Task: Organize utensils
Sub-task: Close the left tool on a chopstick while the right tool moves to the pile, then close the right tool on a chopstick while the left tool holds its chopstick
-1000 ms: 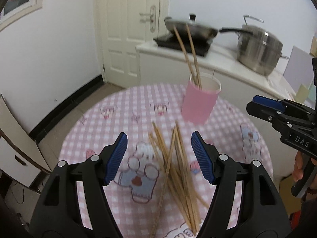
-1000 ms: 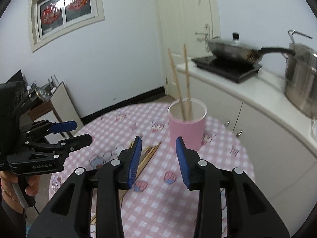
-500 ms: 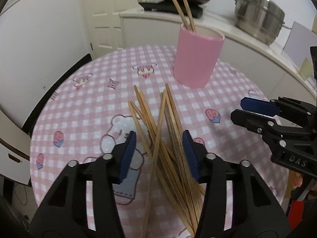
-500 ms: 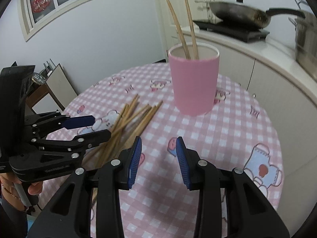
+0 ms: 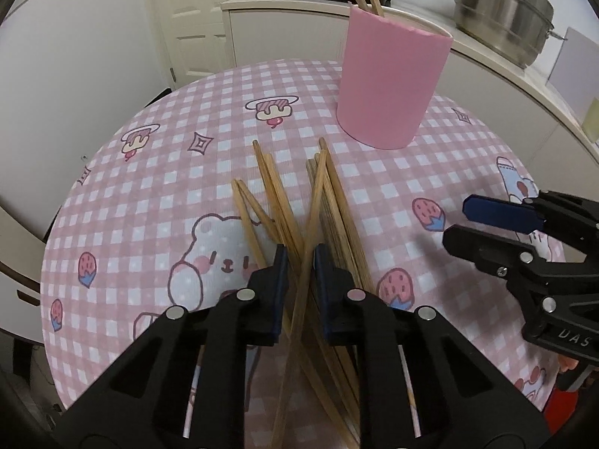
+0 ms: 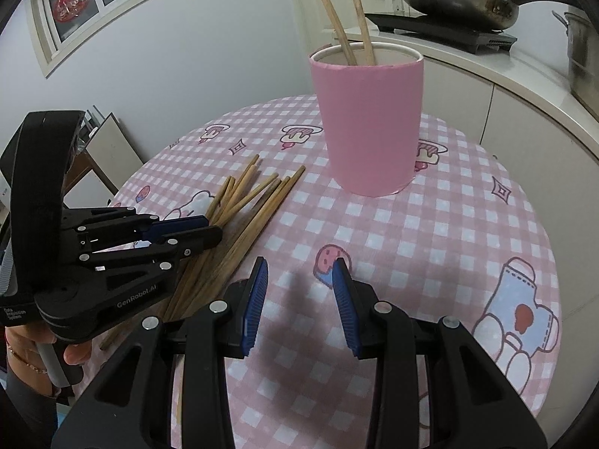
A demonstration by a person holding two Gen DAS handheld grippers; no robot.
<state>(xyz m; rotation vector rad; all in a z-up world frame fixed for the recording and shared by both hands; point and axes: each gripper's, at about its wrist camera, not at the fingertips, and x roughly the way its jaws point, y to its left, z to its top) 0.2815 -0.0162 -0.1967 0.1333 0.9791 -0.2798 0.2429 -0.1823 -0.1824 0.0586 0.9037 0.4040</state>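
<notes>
You're over a round table w/ a pink-and-white checked cloth (image 5: 209, 157) printed w/ cartoon bears and strawberries. Beyond your fingertips: white wall, white panelled door (image 5: 194, 18), and a white counter (image 6: 524, 75) carrying a black hob w/ a dark frying pan (image 6: 456, 0) and a steel stockpot (image 5: 501, 11).

Ahead of both grippers stands the tall pink cylindrical cup (image 6: 368, 123), white inside, upright, w/ two light wooden chopsticks (image 6: 350, 18) leaning out of its rim.

Between that cup and your left fingers lies the loose pile of light-brown wooden chopsticks (image 5: 292, 205), flat on the cloth, crossed and fanned, tips toward the cup, near it but apart.

Your left gripper (image 5: 300, 262) is down on the pile; its jaws have just been closing and now stand narrow, w/ a few sticks running between the blue pads. Can't tell if the pads truly press them yet.

Your right gripper (image 6: 299, 273) hangs just above bare cloth, to the right of the pile; jaws part-open, nothing between them, cup straight ahead.
</notes>
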